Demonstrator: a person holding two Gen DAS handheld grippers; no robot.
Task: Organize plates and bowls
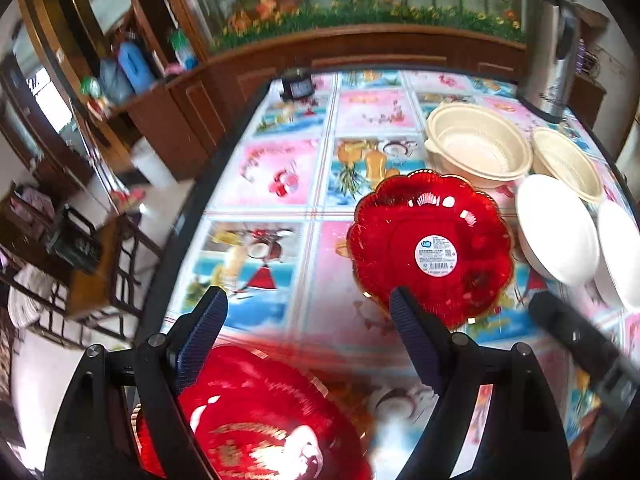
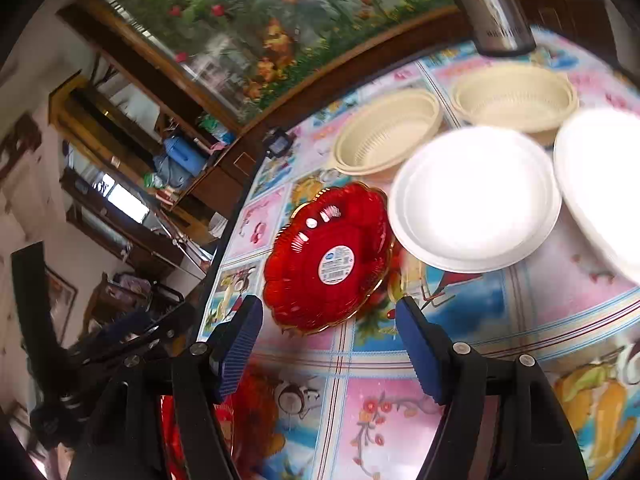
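A tabletop (image 1: 280,184) under a bright picture-tile cloth carries two red scalloped plates (image 1: 430,246) (image 1: 256,416), two cream bowls (image 1: 478,146) (image 1: 566,168), two white plates (image 1: 558,230) (image 1: 620,252), a steel flask (image 1: 550,52) and a small dark jar (image 1: 297,85).

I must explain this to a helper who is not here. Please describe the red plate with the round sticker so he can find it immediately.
Start from the tall steel thermos at the table's far edge. Before it stand two beige bowls; the red plate lies just nearer. Only it has scalloped, gold-edged rims and a round white sticker.
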